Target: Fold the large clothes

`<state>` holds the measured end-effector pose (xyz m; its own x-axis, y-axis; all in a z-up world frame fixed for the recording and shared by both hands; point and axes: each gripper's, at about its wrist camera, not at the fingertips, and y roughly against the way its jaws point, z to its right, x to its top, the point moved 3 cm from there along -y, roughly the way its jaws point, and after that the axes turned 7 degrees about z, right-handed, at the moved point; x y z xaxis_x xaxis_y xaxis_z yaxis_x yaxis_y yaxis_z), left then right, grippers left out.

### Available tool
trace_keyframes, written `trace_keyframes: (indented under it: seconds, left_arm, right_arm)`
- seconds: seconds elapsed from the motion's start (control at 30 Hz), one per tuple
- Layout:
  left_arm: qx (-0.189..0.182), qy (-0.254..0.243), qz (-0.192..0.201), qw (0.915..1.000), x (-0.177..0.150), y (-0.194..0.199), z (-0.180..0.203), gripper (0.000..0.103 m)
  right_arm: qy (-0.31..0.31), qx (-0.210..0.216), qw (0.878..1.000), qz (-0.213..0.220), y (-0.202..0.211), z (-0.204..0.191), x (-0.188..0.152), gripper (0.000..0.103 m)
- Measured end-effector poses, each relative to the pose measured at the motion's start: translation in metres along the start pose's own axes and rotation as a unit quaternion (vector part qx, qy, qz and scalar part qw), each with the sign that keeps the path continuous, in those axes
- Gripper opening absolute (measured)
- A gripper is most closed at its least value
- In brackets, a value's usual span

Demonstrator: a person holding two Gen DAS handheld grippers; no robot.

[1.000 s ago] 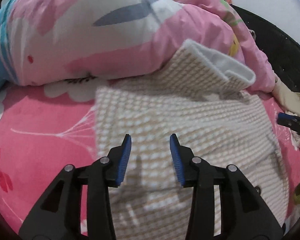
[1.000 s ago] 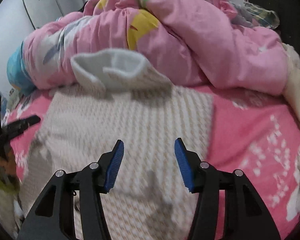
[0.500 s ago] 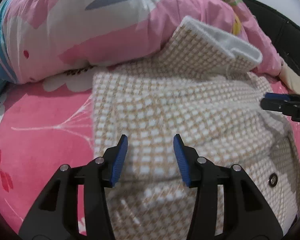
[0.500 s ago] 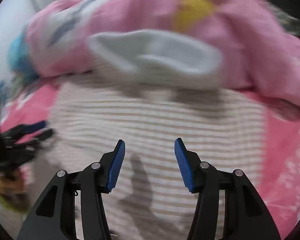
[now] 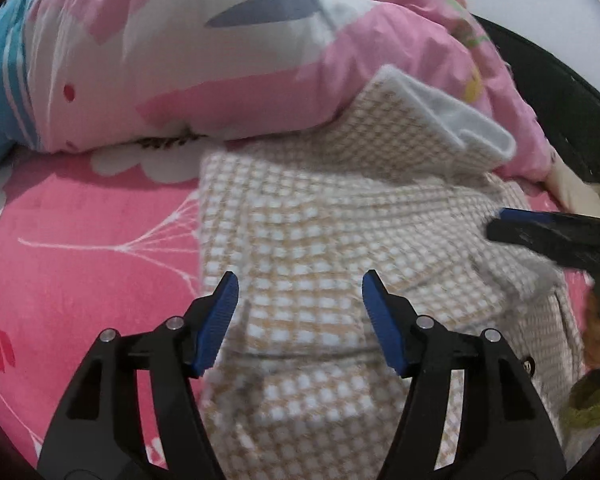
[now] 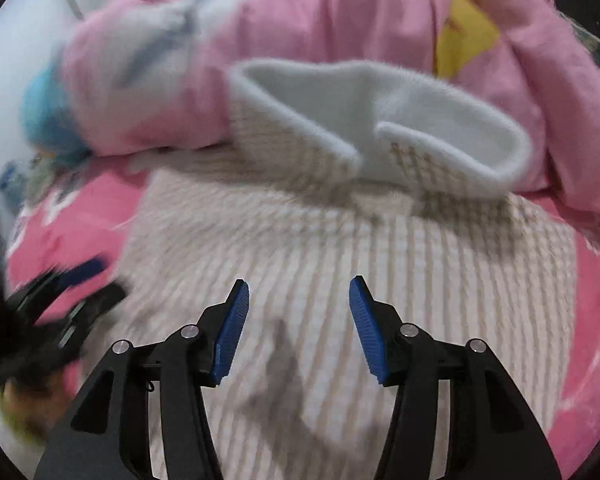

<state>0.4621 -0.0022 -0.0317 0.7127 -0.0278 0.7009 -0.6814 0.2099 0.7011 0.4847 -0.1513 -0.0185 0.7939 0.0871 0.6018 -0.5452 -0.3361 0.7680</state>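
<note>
1. The left gripper (image 5: pixel 298 312) is being held over the checked garment (image 5: pixel 320 240); its jaws have just been opening, and nothing is being gripped between them.
2. The right gripper (image 6: pixel 296 320), likewise just opening and empty, is being held above the garment's middle.
3. The garment is being shown spread on the pink bed sheet (image 5: pixel 80 232), its fleece-lined collar (image 6: pixel 380 120) resting against the bunched quilt (image 5: pixel 180 60).
4. It is being judged soft, thick and fairly light; hems and corners are being suggested as holds.
</note>
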Motion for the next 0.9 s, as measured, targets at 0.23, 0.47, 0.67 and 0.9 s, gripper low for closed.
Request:
trace_keyframes:
  seconds: [0.23,0.47,0.67,0.9]
  left_arm:
    - [0.090,-0.003,-0.035,0.9953,-0.018,-0.013,0.009,0.073]
    - [0.096,-0.027,0.040,0.9942,-0.033,0.098,0.047,0.077]
    - [0.082,-0.080,0.051,0.9921,-0.092,0.161,0.080,0.084]
    - [0.101,-0.050,0.013,0.9935,-0.180,0.191,0.071,0.085]
  right_arm:
    - [-0.013,-0.040,0.998,-0.046,-0.016,0.025,-0.051,0.073]
    - [-0.024,-0.034,0.999,0.011,0.098,0.004,-0.099,0.083]
    - [-0.010,-0.058,0.998,0.007,0.165,-0.001,-0.176,0.091]
    - [-0.047,-0.074,0.996,-0.006,0.180,0.000,-0.251,0.093]
